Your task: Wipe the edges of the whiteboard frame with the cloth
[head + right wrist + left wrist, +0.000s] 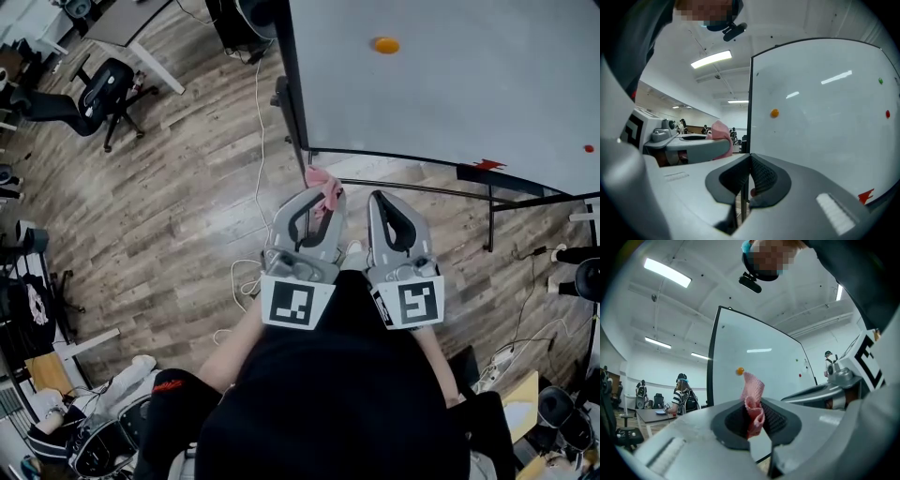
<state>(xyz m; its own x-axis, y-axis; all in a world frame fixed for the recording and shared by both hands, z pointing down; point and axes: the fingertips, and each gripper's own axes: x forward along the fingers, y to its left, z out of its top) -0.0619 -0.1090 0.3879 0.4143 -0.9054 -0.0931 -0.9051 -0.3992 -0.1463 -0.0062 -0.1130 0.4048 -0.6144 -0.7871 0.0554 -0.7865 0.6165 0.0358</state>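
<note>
A large whiteboard (450,84) stands on a wood-plank floor (178,216), bordered by a dark frame (292,84). The person stands in front of its lower left corner and holds both tools side by side, close to each other. The left tongs (317,202) pinch a pink cloth (325,186) between their pads. Its crumpled free end sticks out past the tips, just beside that corner of the frame; whether it touches the frame cannot be made out. The right tongs (389,208) are pressed together with nothing held. A black office chair (103,89) stands well off to the left. On the board sit an orange magnet (385,44) and a small red magnet (588,148).
</note>
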